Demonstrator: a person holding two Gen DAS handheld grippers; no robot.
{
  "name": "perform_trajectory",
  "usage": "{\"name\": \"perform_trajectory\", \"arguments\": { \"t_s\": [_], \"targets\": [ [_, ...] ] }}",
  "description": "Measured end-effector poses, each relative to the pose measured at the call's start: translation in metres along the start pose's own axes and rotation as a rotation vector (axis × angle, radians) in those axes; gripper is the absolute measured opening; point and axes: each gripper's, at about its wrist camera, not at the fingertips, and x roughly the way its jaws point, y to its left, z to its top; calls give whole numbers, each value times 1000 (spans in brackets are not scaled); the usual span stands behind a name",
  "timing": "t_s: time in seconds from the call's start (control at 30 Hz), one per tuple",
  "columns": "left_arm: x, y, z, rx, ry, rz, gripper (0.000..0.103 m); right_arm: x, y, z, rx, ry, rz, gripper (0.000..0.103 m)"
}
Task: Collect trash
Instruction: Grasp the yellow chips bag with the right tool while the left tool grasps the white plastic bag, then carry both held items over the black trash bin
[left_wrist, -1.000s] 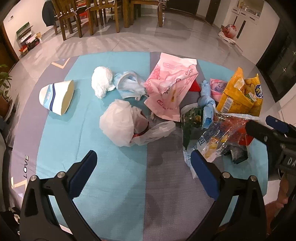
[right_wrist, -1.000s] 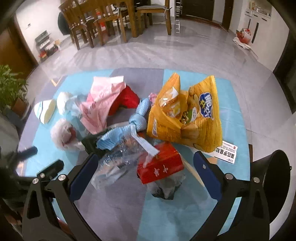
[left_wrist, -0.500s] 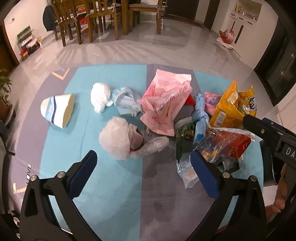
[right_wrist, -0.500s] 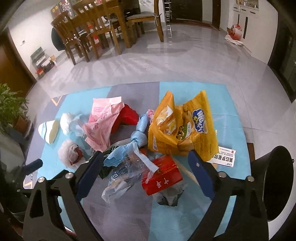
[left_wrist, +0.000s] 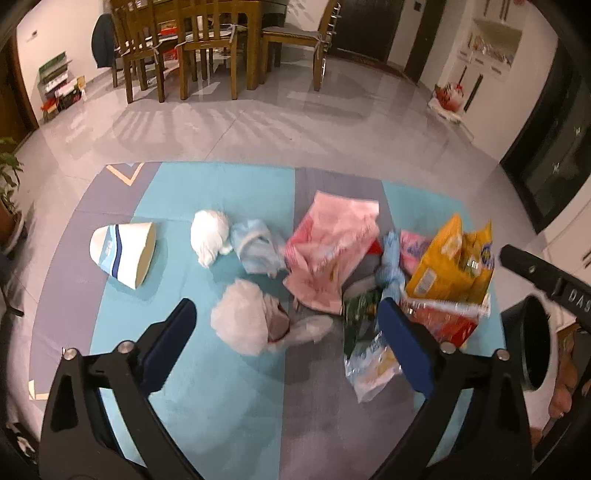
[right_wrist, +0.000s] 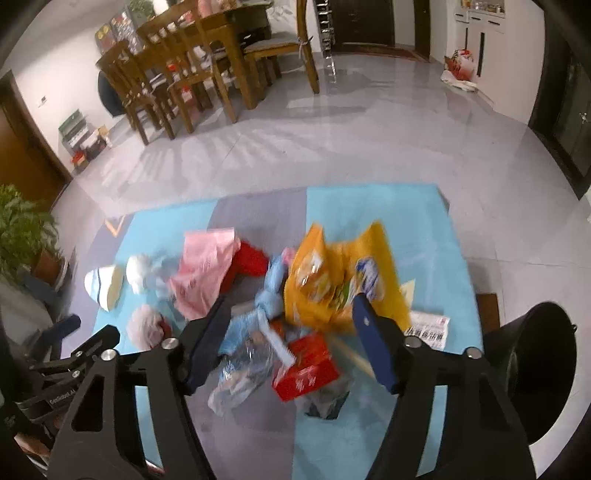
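Trash lies scattered on a blue and grey mat: a paper cup on its side, a white tissue ball, a white plastic bag, a pink bag, a yellow snack bag, a red box and clear wrappers. My left gripper is open and empty, above the white plastic bag. My right gripper is open and empty, above the red box. A black bin stands at the mat's right edge.
A wooden dining table with chairs stands at the back on the tiled floor. A potted plant is at the left. A red-and-white bag lies by the far right wall. A printed paper slip lies near the bin.
Both grippers have risen and pulled back from the trash, so the pile looks smaller and more of the room shows. Nothing was picked up.
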Motion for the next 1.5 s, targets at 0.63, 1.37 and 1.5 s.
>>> {"name": "perform_trajectory", "arguments": {
  "t_s": [0.63,1.37,1.5],
  "targets": [
    [113,60,1,-241,296,54,75,70,-70,22,189,132,-57,64],
    [23,11,-4,-168,68,-134,21,13,-81,11,178,10,21,13],
    [-4,-13,3,-113,-10,-194,21,-21,-99,-4,232,-67,-13,13]
  ]
}}
